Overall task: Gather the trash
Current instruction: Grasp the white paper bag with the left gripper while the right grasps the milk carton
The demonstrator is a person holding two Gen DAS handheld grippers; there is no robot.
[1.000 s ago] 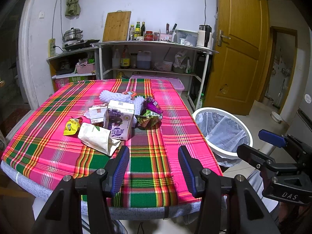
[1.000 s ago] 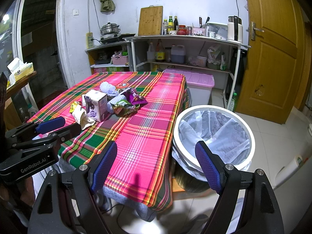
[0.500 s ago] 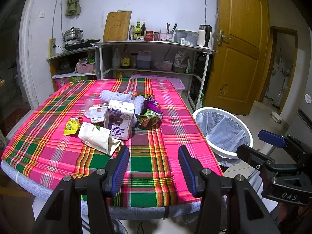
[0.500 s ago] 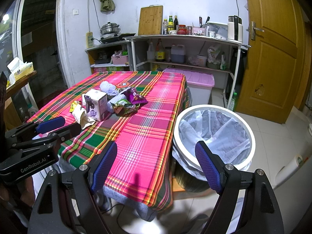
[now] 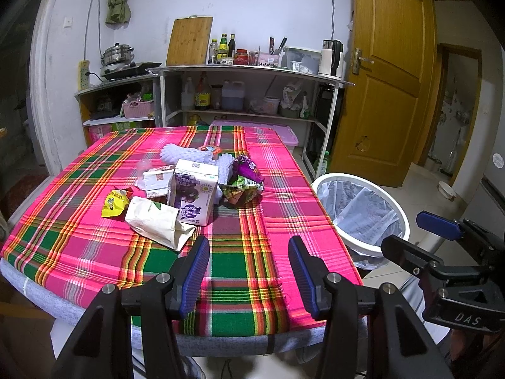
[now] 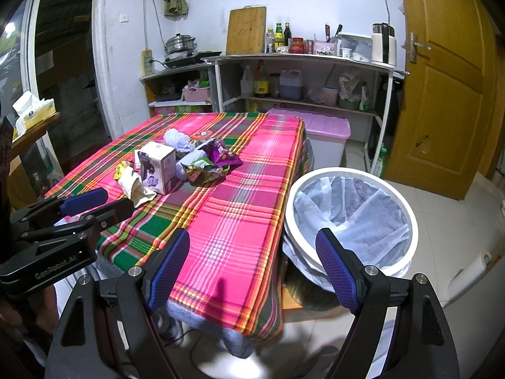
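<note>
Two readable marks: "DAS" on right gripper (image 5: 438, 233), "GenRobot.AI" on left gripper (image 6: 94, 203).

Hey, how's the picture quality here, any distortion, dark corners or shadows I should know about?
Left wrist view: fisheye bends the door, corners go black, trash pile sharp. Right wrist view: same bending and dark corners, a shadow on the tablecloth near edge, bin clearly lit.
</note>
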